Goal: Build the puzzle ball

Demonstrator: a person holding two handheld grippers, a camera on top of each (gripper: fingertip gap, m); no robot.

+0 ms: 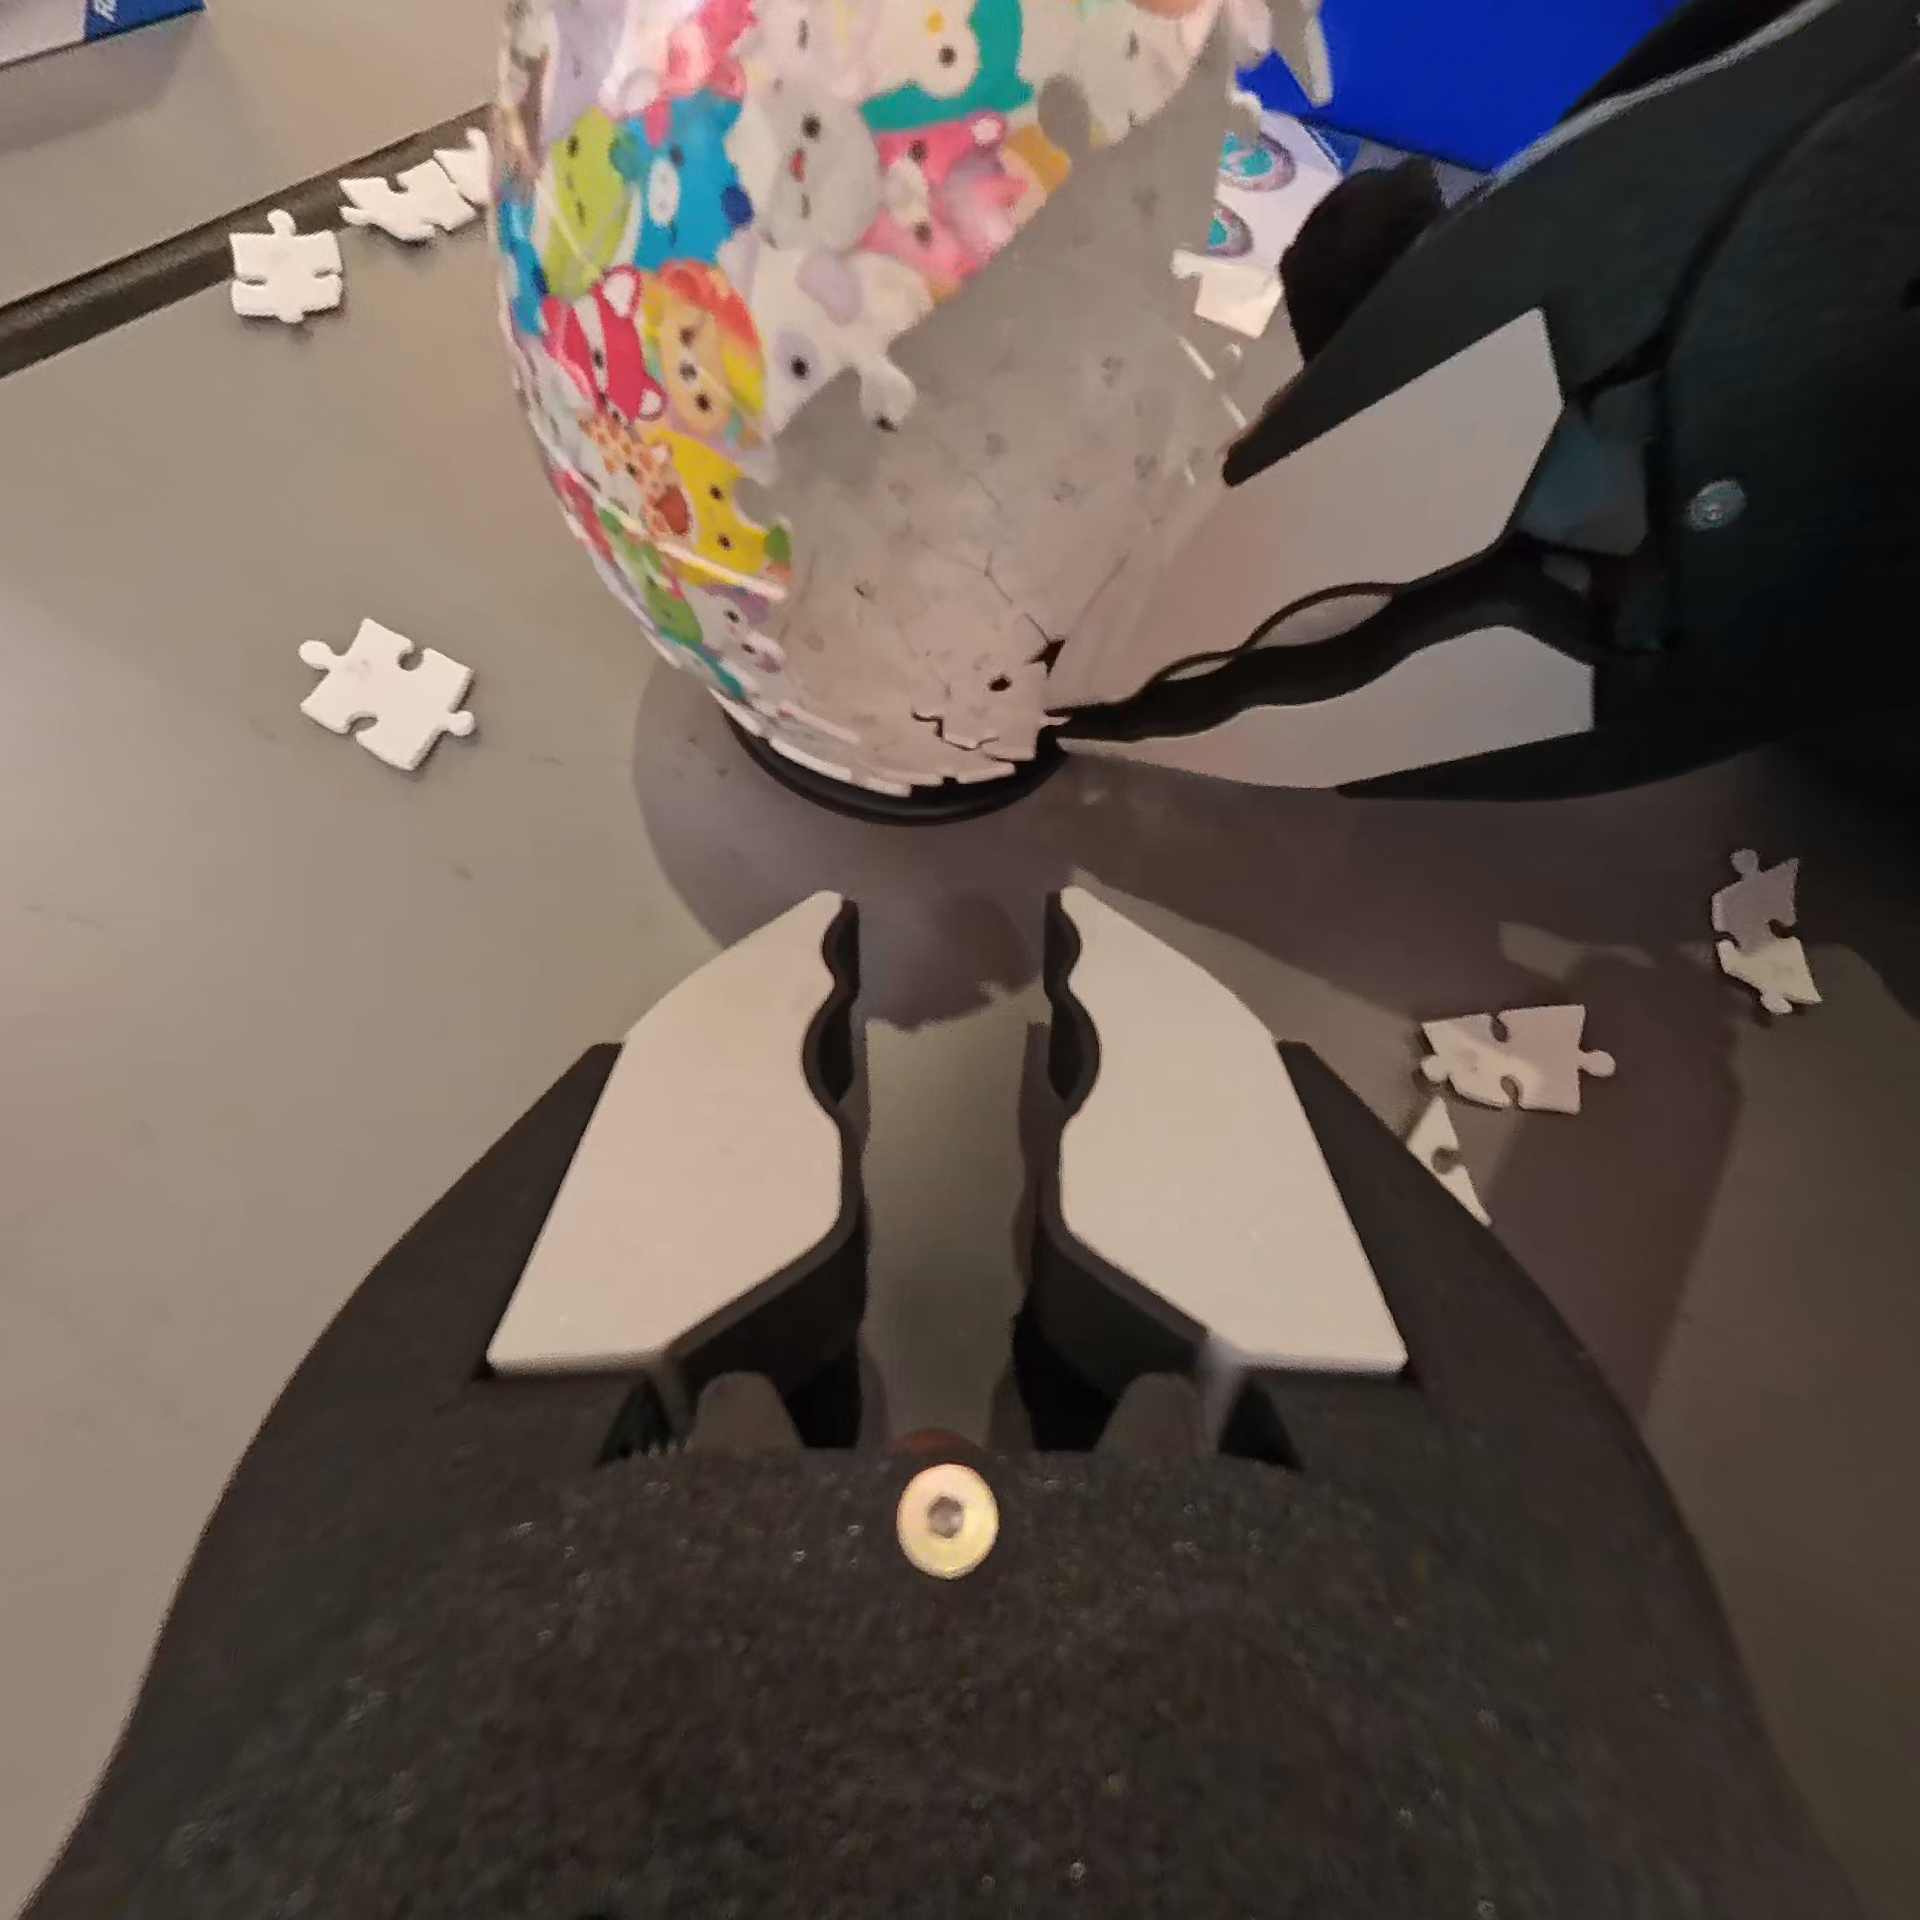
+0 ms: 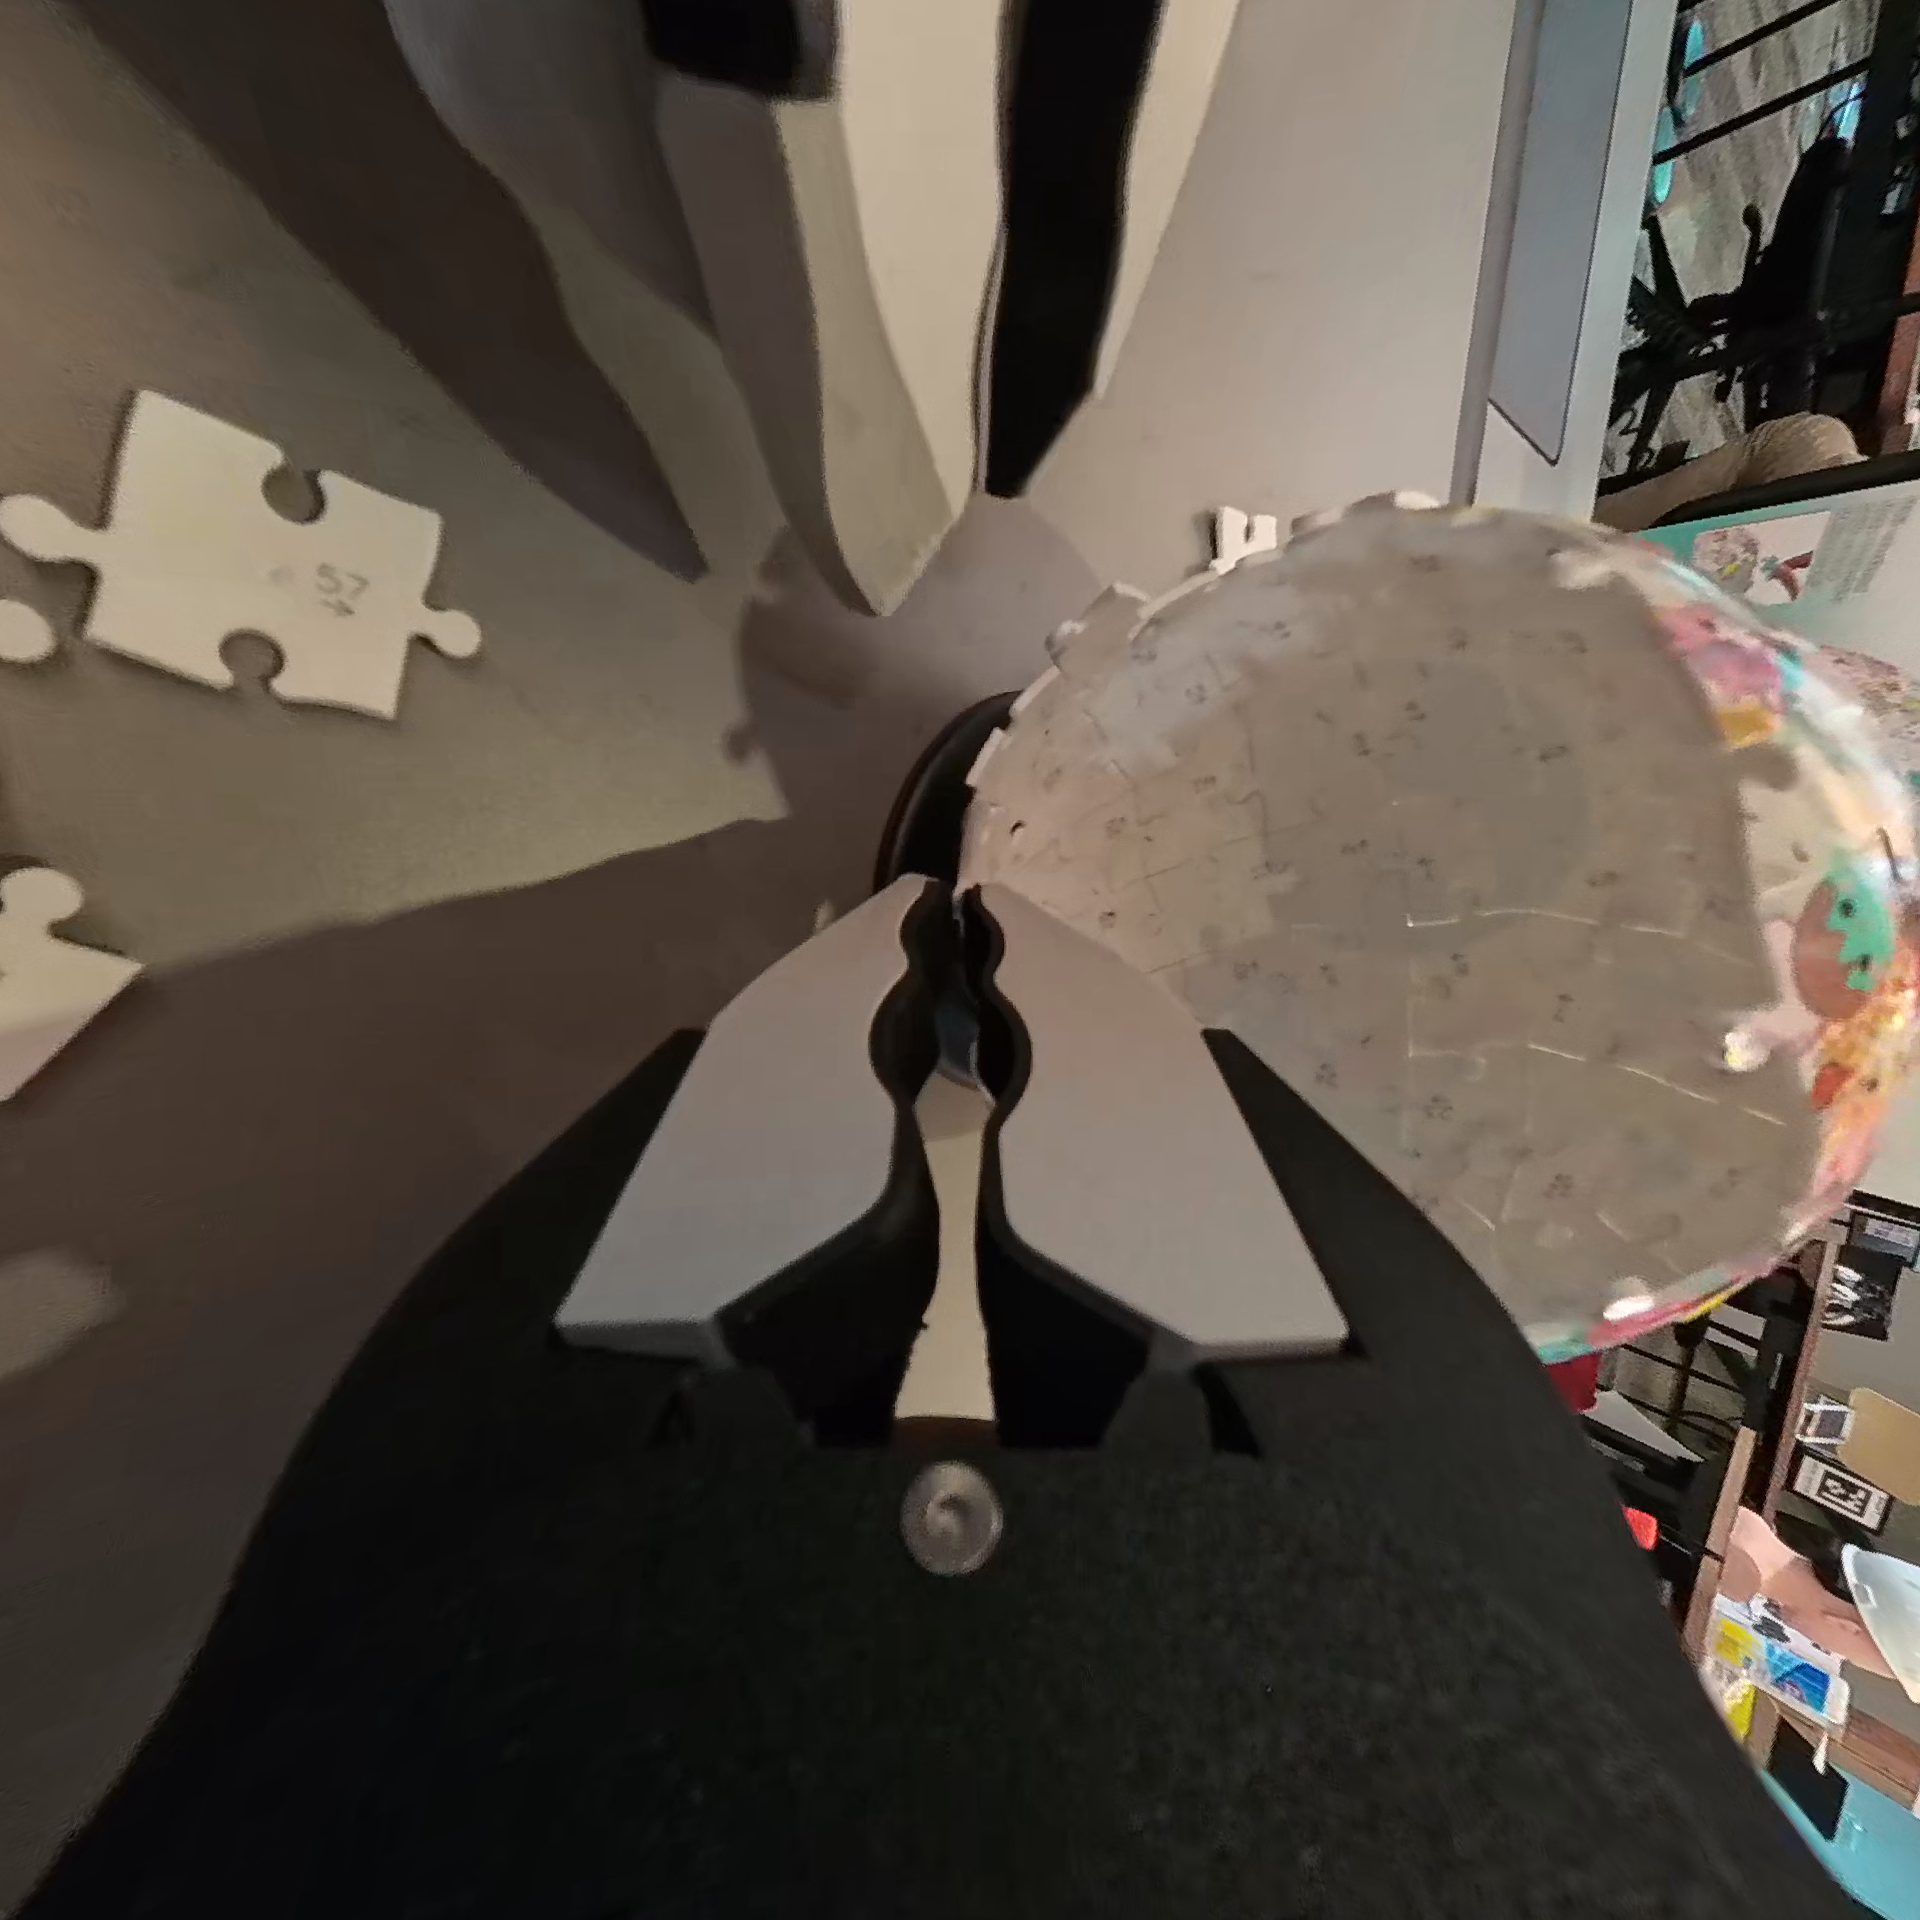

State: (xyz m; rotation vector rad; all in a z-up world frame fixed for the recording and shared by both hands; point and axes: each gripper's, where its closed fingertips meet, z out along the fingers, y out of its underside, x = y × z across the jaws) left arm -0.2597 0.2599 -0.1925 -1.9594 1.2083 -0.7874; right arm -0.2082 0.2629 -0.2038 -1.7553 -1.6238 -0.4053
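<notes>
Currently the puzzle ball (image 1: 790, 395) stands on its black ring stand (image 1: 894, 800) on the desk (image 1: 208, 1039), roughly half assembled: one side shows the coloured shell, the other is open to the white inner faces. My right claw (image 2: 961, 920) is closed on a thin piece (image 2: 961, 1029) at the lower edge of the opening, just above the stand. My left claw (image 1: 951, 914) is open and holds nothing, just short of the stand. Several loose pieces (image 1: 387, 691) remain face down on the desk, so I judge much assembly is left. A blue box (image 1: 1455, 73) sits behind the ball. The right claw's body crowds the opening.
</notes>
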